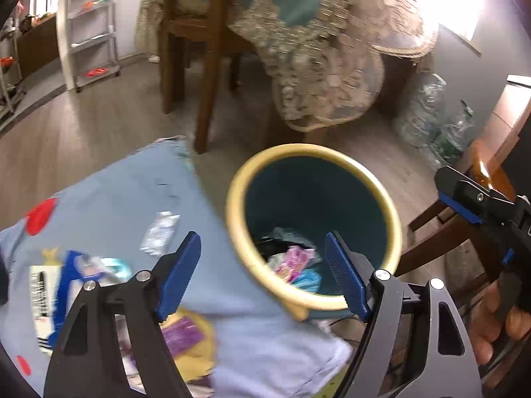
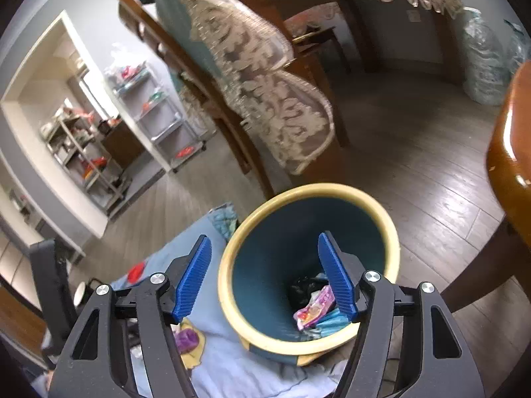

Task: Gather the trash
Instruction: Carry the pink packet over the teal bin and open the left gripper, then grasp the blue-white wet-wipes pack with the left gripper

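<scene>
1. Left gripper (image 1: pixel 262 272): jaws wide apart, nothing between them; poised above the near rim of the bin (image 1: pixel 395 212).
2. Right gripper (image 2: pixel 264 278): jaws likewise spread, holding nothing; right pad over the bin mouth, left pad over the cloth (image 2: pixel 232 364).
3. Bin: teal inside, yellow rim, standing on the floor against the cloth's edge. Inside at the bottom: pink wrapper (image 2: pixel 313 308), something black, light blue scraps.
4. Trash on the cloth: clear wrapper (image 1: pixel 159 232), well left of the bin; purple-and-yellow packet (image 1: pixel 186 335) under the left gripper; blue-and-white packet (image 1: pixel 71 275) at far left, blurred.
5. Chair (image 1: pixel 205 56) and lace tablecloth (image 1: pixel 318 59) behind the bin.
</scene>
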The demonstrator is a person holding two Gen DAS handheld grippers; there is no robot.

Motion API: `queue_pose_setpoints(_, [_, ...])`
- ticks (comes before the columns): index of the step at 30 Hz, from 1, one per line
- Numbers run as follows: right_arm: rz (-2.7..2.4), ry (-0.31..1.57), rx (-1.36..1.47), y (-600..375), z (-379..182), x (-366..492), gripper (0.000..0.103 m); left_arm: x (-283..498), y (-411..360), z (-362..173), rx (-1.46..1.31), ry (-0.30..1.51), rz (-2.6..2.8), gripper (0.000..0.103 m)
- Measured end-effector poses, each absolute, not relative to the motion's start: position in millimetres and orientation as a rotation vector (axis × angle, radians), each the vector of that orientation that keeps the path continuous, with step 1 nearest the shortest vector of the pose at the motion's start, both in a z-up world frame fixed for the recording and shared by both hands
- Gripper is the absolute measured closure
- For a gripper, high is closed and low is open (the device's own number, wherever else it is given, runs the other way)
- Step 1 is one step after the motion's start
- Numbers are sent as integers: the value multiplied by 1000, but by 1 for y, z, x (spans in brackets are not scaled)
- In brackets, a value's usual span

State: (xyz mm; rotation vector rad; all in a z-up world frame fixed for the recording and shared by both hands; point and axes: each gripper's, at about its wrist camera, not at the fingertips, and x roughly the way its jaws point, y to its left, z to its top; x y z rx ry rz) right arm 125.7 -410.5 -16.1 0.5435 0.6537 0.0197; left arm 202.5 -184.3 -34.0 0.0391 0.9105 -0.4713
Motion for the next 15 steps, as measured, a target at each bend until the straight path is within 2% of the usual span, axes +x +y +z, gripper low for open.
queue_pose_setpoints(9, [85,700,488,-381,-22,133,32,197,-86,-38,58,944,-312,24])
queue_pose_setpoints(15, [129,722,456,-361,-23,138,32,190,-42,-61,83,988,-230,24])
